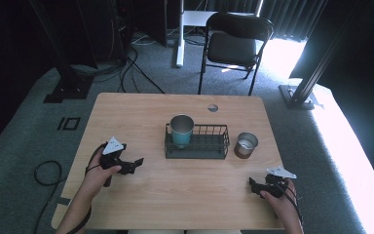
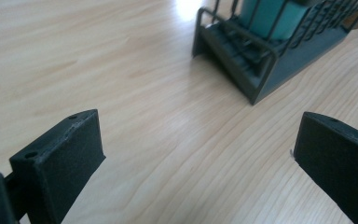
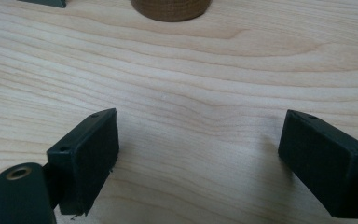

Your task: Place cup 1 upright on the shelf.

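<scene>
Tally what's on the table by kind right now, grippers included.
Cups: 2, a teal cup standing in the rack and a brown cup on the table right of it
Wire racks: 1, the dark rack
Grippers: 2, the left gripper and the right gripper, both open and empty
Total: 5

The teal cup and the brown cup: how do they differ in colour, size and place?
1. The teal cup is teal outside; the brown cup is brown.
2. The teal cup looks taller; the brown cup is shorter.
3. The teal cup stands inside the rack, at its left end; the brown cup stands on the table, right of the rack.
Both are upright, open on top, with no hand-held gripper touching them.
</scene>
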